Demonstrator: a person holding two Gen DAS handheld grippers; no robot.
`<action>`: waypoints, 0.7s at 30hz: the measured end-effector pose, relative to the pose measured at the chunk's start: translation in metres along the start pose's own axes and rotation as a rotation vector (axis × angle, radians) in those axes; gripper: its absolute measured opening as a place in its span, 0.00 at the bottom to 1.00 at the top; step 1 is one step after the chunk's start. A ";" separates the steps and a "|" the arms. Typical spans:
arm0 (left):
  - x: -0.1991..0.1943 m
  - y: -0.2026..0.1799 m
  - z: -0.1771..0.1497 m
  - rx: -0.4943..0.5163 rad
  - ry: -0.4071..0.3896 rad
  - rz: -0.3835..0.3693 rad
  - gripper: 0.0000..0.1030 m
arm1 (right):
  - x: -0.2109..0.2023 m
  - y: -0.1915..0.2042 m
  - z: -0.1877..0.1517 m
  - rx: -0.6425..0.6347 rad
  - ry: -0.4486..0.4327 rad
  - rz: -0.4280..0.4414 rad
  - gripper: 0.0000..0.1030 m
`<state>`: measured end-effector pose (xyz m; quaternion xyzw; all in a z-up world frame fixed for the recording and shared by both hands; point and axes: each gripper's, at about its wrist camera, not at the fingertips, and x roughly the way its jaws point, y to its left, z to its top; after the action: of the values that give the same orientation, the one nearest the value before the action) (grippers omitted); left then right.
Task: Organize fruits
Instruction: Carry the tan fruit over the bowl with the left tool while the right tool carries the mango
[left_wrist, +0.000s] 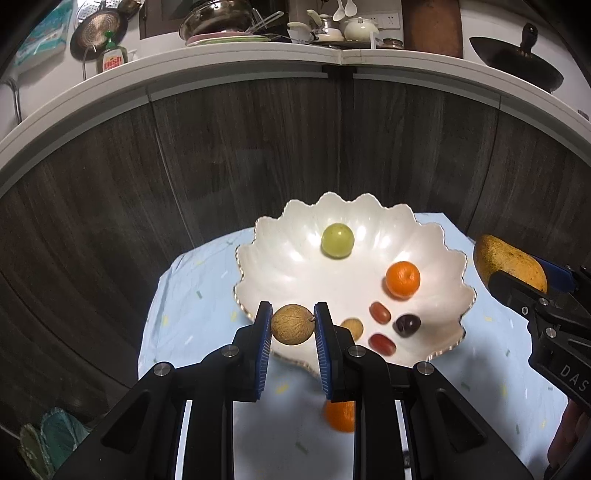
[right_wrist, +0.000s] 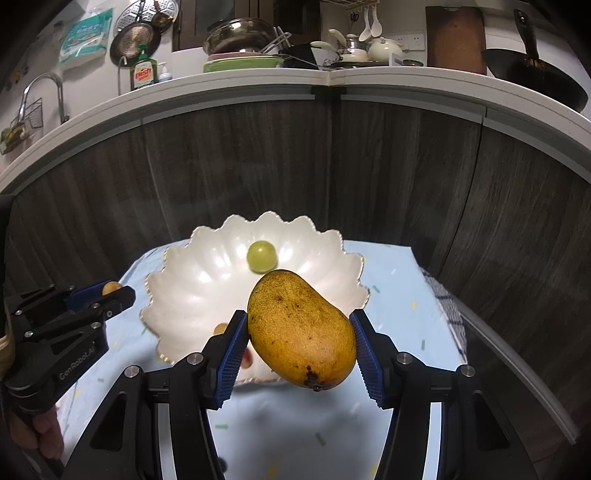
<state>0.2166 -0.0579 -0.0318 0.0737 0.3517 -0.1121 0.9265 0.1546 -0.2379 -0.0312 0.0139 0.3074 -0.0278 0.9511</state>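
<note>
left gripper (left_wrist: 292, 325): jaws closed on a small round tan fruit (left_wrist: 293, 324), pads on its two sides, held above the near rim of the bowl (left_wrist: 295, 266).
right gripper (right_wrist: 299, 347): jaws clamped across the mango (right_wrist: 301, 332), pads on its flanks, stem end hanging low toward the camera; held over the bowl's near edge.
bowl: white, scalloped, sat on a pale blue cloth (left_wrist: 192, 295); already held a green round fruit (left_wrist: 337, 240), an orange (left_wrist: 403, 279), two red oblong fruits (left_wrist: 380, 312), a dark one (left_wrist: 406, 325) and another small tan one (left_wrist: 352, 327).
stray: second orange (left_wrist: 341, 415) lay on the cloth, outside the bowl, below the left jaws.
handling, mango: looked heavy, smooth skin, likely to pivot; grip mid-body, set down low.
handling, tan fruit: light, round, thin-shelled by the look; light squeeze, would roll on release.
risk: bowl looked brittle, no dropping.
</note>
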 end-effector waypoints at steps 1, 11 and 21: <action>0.002 -0.001 0.002 -0.002 -0.001 0.000 0.22 | 0.003 -0.002 0.002 0.003 0.000 -0.003 0.55; 0.028 -0.005 0.021 -0.013 0.003 0.010 0.22 | 0.032 -0.016 0.023 0.016 0.001 -0.029 0.55; 0.056 -0.001 0.037 -0.023 0.013 0.024 0.22 | 0.066 -0.025 0.044 0.022 0.014 -0.042 0.55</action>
<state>0.2806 -0.0754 -0.0420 0.0681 0.3580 -0.0963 0.9262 0.2318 -0.2676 -0.0346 0.0182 0.3140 -0.0512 0.9479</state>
